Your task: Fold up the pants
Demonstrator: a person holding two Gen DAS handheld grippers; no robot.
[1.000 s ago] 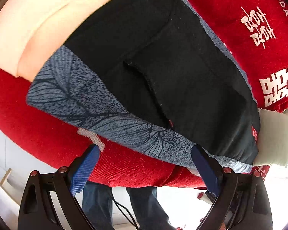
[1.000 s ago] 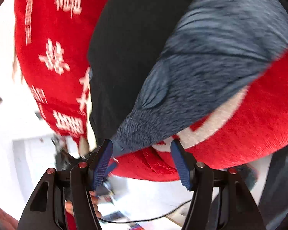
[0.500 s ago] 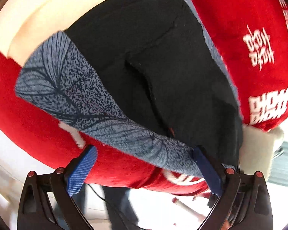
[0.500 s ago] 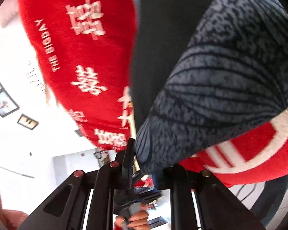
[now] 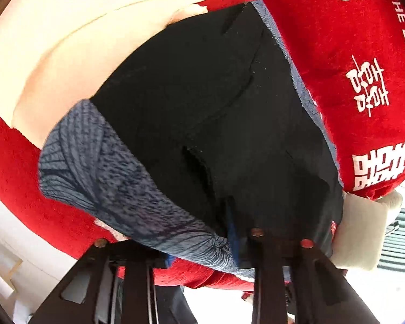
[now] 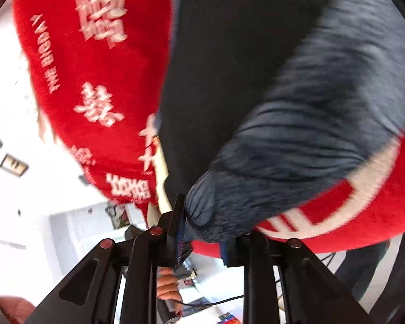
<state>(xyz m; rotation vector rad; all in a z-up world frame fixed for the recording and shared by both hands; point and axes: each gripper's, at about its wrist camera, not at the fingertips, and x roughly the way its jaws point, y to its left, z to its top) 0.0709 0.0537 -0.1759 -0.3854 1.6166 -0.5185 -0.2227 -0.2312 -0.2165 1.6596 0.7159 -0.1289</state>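
Black pants (image 5: pixel 216 102) with a grey-blue leaf-print band (image 5: pixel 116 178) lie on a red blanket (image 5: pixel 345 40). My left gripper (image 5: pixel 202 245) sits at the near edge of that band. Its jaws are closing, and the blue pads press the folded hem between them. In the right wrist view the same pants (image 6: pixel 229 54) fill the upper right. My right gripper (image 6: pixel 202 237) pinches the bunched corner of the printed band (image 6: pixel 297 148). Its jaws are opening slightly, with the cloth still caught between the pads.
The red blanket (image 6: pixel 94 81) carries white characters and covers a bed. Cream bedding (image 5: pixel 67 40) lies at the far left, and a white cushion (image 5: pixel 364 232) sits at the blanket's right edge. A person's hand (image 6: pixel 167 289) and dark trouser legs (image 5: pixel 175 305) show below.
The left jaws went from wide open to closed on the hem of the printed band. The right jaws closed on the band's corner, and that view has shifted slightly.
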